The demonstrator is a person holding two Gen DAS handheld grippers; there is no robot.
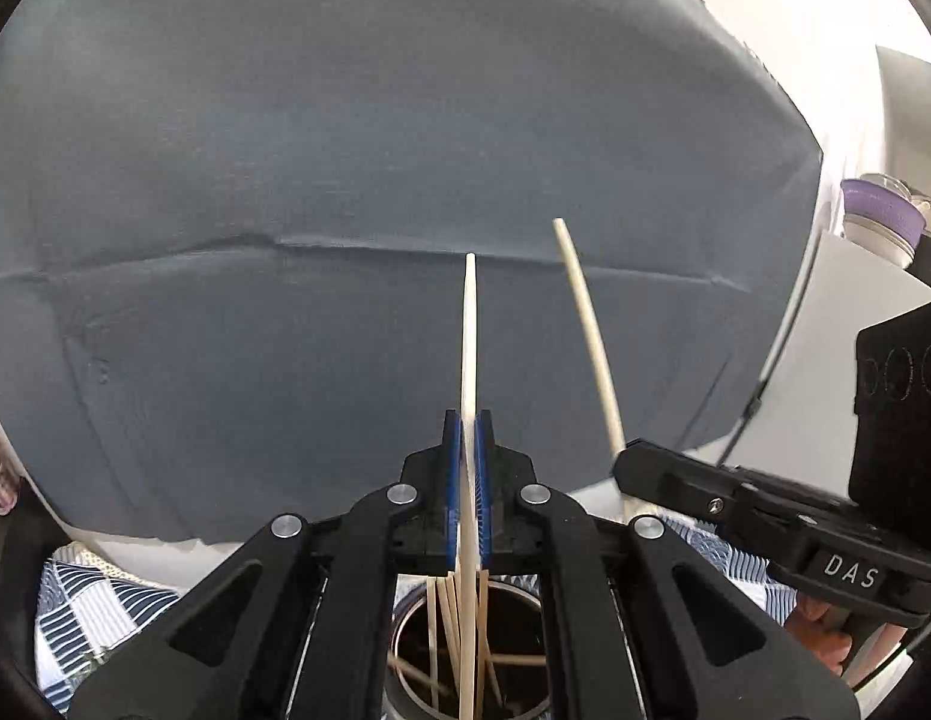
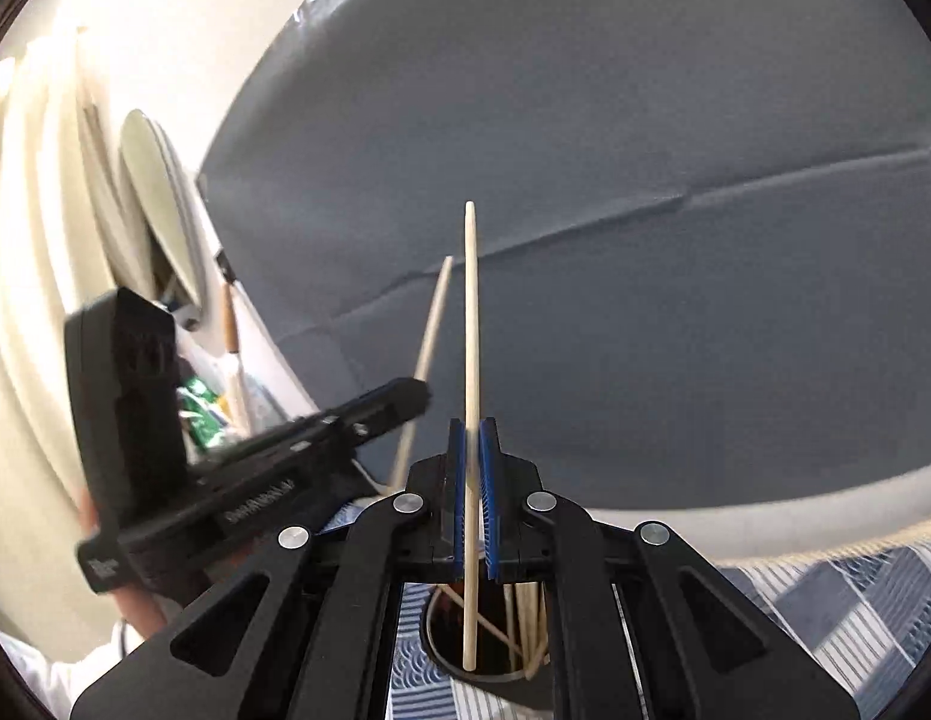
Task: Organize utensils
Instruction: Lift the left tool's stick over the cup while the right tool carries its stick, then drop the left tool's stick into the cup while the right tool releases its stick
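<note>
Pale chopsticks, blue-patterned tablecloth

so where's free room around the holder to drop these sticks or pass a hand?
Crowded: the round holder mouth, crossed by leaning chopsticks. The left gripper and right gripper each clamp a chopstick above it. Free: the gap in the holder's left half, and checked cloth right of the holder, bordered by the grey backdrop.

Utensil holder mostly hidden behind left gripper linkage, cut by bottom edge. Right-wrist view: left gripper motion-blurred, label unreadable; holder base hidden. Shelf clutter too blurred to identify.
</note>
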